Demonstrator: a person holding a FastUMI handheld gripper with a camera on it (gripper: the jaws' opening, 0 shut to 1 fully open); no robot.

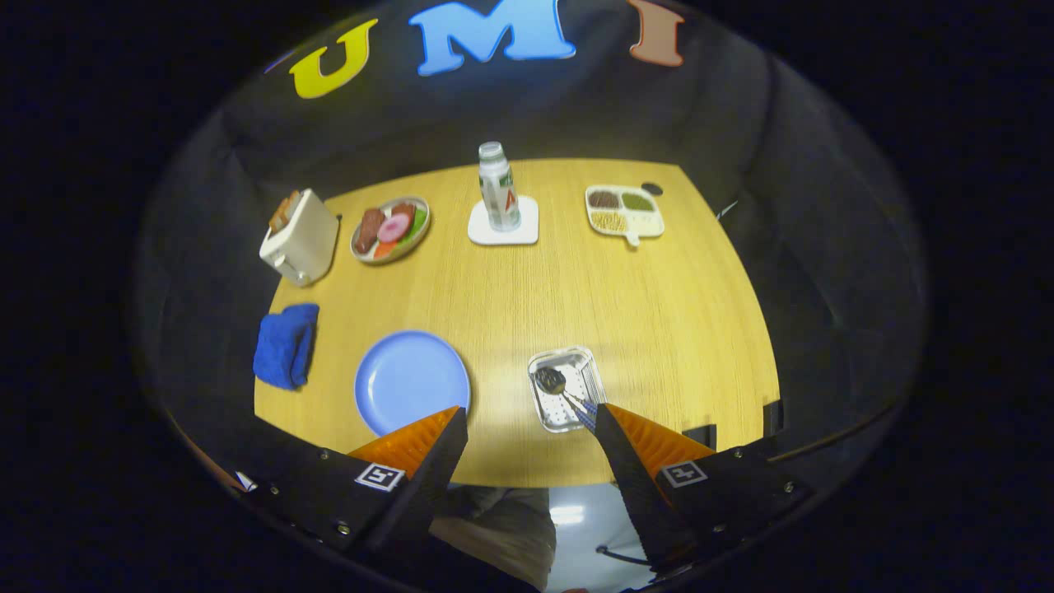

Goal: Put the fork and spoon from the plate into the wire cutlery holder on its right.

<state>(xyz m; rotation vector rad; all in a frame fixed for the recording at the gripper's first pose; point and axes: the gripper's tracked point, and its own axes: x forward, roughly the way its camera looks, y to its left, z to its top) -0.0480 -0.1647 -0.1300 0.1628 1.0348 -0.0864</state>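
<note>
A round blue plate [411,380] lies bare on the wooden table [576,288], just beyond my left fingertip. To its right sits the wire cutlery holder [566,388], a silvery rectangular basket. A spoon [550,380] lies inside it with its bowl toward the far end, and blue handles [581,406] reach back toward my right fingertip, which partly covers them. I cannot make out the fork apart from those handles. My gripper [529,417] hangs high above the table's near edge, its orange-and-black fingers wide open with nothing between them.
A blue cloth [285,344] lies left of the plate. Along the far side stand a white toaster [300,237], a plate of food [391,228], a bottle [498,187] on a white coaster and a divided tray of beans [624,211].
</note>
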